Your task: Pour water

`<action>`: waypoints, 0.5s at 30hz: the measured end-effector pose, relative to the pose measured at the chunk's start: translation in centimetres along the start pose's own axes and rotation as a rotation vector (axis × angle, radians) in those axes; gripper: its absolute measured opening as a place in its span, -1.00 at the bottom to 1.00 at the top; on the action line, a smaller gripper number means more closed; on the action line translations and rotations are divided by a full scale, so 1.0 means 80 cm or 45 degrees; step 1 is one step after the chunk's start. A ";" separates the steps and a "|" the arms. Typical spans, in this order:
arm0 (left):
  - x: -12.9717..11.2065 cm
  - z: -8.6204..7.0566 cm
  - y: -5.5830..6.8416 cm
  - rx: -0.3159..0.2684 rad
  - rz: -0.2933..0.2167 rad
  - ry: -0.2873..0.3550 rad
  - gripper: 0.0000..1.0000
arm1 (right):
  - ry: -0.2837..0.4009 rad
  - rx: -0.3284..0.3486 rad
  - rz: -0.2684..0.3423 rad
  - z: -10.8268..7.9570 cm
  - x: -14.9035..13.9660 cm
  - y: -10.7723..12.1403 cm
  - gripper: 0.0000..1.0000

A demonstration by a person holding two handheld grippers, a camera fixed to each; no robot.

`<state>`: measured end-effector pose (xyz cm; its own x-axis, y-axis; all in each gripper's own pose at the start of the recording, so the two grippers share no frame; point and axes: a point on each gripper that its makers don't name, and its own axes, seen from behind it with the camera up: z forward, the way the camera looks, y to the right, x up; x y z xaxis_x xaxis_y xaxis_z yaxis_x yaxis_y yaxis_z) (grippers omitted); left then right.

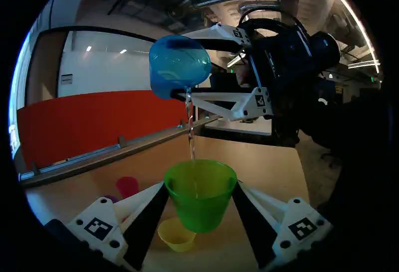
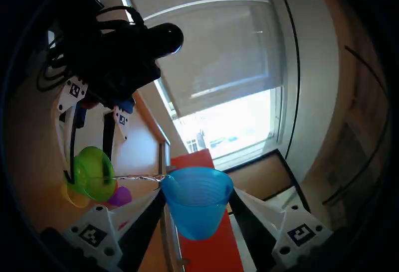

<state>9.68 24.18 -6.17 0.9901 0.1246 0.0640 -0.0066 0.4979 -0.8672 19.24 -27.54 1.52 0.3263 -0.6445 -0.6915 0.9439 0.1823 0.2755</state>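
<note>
In the left gripper view, the left hand-held gripper (image 1: 200, 188) is clenched on a green cup (image 1: 199, 212) at the lower centre of the frame, with one finger pressed to each side of the cup's wall. The cup stands upright with its mouth open to the top. Above it, in the upper centre, a blue cup (image 1: 178, 65) is tipped well over. A thin stream of water (image 1: 190, 127) falls from its lower lip straight down into the green cup. In the right gripper view, the right hand-held gripper (image 2: 198, 195) grasps that blue cup between both fingers at the lower centre. The stream runs leftward from the cup's rim to the green cup at the left edge of the frame. Back in the left gripper view, a yellow cup (image 1: 175, 234) sits on the wooden desk (image 1: 269, 172) below the green cup, at the bottom centre. A pink cup (image 1: 127, 186) stands on the desk at the lower left. A red panel (image 1: 90, 122) runs behind the desk along the left side.
</note>
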 end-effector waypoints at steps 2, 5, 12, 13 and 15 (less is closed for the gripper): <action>0.000 0.000 0.000 0.001 -0.001 0.000 0.72 | 0.000 -0.003 -0.009 0.001 0.001 0.001 0.79; 0.000 -0.001 -0.001 0.002 0.000 0.001 0.72 | 0.000 -0.006 -0.023 0.002 0.001 0.002 0.79; 0.000 -0.001 -0.001 0.002 0.000 0.002 0.72 | -0.002 -0.011 -0.051 0.003 0.002 0.005 0.79; 0.000 -0.001 -0.001 0.002 0.001 0.002 0.72 | -0.003 -0.012 -0.055 0.003 0.002 0.005 0.79; 0.000 -0.001 -0.001 0.003 0.001 0.002 0.72 | -0.003 -0.014 -0.063 0.003 0.003 0.006 0.79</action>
<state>9.68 24.07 -6.15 0.9903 0.1238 0.0626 -0.0077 0.4994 -0.8663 19.75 -27.77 1.67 0.2791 -0.6548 -0.7024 0.9593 0.1580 0.2339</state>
